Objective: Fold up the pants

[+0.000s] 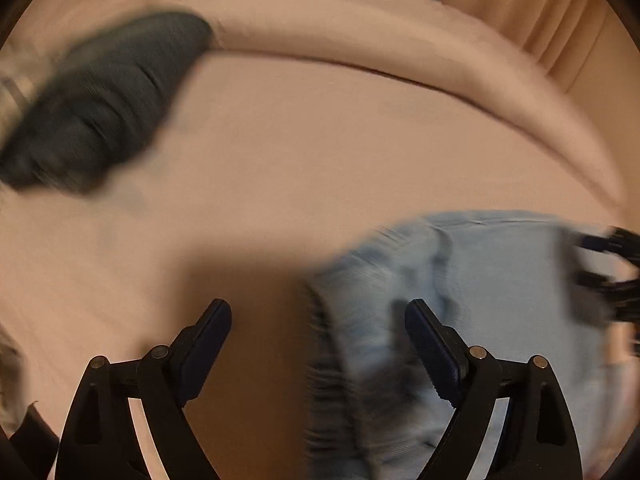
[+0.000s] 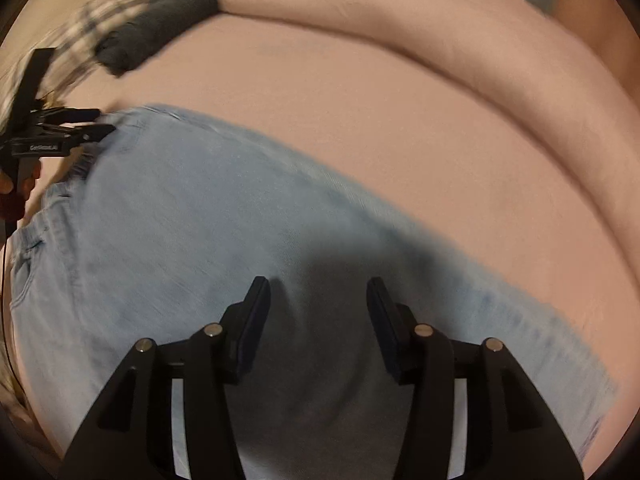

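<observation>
The light-blue jeans (image 2: 200, 240) lie folded lengthwise on the bed (image 2: 360, 120), under the right hand-held gripper (image 2: 318, 292) and right of the left hand-held gripper (image 1: 318, 316); both are spread, holding nothing. Crosswise folds likely remain. Well beyond lies a dark folded garment (image 1: 104, 100), out of the way.

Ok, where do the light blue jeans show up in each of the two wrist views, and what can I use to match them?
Left wrist view: the light blue jeans lie at lower right, blurred, partly behind that gripper's right finger.
Right wrist view: the jeans fill the lower left and centre, under the open right gripper, which holds nothing.
Shared landmark: the dark folded garment, upper left in both, on the pink bed sheet.
</observation>
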The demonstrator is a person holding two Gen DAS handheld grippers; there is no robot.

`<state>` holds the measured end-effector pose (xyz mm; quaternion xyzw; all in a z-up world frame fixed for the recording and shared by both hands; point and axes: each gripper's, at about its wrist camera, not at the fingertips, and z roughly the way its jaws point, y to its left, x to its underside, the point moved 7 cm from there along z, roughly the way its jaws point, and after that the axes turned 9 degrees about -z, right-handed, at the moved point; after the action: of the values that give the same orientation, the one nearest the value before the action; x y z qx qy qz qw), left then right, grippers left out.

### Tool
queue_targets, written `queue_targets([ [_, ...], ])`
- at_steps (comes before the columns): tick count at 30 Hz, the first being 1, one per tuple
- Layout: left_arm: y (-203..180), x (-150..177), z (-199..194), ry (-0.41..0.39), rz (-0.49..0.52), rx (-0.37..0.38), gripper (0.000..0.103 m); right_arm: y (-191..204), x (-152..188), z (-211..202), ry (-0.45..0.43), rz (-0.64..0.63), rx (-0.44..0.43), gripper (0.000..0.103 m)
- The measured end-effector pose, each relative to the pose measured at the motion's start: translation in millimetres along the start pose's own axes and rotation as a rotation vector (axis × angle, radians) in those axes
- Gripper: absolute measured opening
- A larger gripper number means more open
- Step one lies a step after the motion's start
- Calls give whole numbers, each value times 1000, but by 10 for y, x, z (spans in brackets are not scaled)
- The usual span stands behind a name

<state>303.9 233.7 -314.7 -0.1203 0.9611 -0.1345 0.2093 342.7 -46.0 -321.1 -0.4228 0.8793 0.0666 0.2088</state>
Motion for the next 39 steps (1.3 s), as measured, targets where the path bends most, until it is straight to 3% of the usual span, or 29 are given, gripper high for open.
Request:
queue_targets([
  [1,-17,12,32,20,-27,40,89,18,-83,-17,-18,-36,11,64],
  [3,-40,-51,86,14,-53,41,88,-8,-265,57,-34,-85,37,73],
  [6,-3,-236,142,-1,-119,76,65,-65,-402,270,33,-94,44,73],
  [7,20,-269,157,3,-138,88,46,-97,-358,325,61,-87,37,73],
  [10,-35,-299,209,19,-125,84,43,-167,-349,562,131,-46,-47,73],
  [11,-84,-282,196,12,-99,66,41,-182,-352,558,132,-38,-67,68],
  [13,-136,-198,135,-8,-67,47,39,-173,-354,513,133,-46,-69,41],
  [14,-157,-204,115,-19,-67,48,38,-176,-363,478,134,-70,-55,12],
  [18,-215,-256,-118,-113,-27,76,36,-27,-244,207,128,-182,21,6],
  [21,-312,-233,-509,-217,52,101,36,0,-328,-179,28,-183,102,6],
  [25,-453,-49,-1082,-358,204,80,36,197,-330,-963,-125,-230,217,6],
  [27,-497,166,-1355,-426,271,98,36,472,-94,-1432,-188,-283,269,7],
  [31,-398,698,-1544,-462,375,103,36,941,491,-1905,-245,-375,283,7],
  [35,-114,1207,-1505,-418,407,72,36,1538,1031,-1840,-221,-464,191,7],
  [39,5,1507,-1336,-361,414,33,36,2104,1485,-1432,-123,-510,78,7],
])
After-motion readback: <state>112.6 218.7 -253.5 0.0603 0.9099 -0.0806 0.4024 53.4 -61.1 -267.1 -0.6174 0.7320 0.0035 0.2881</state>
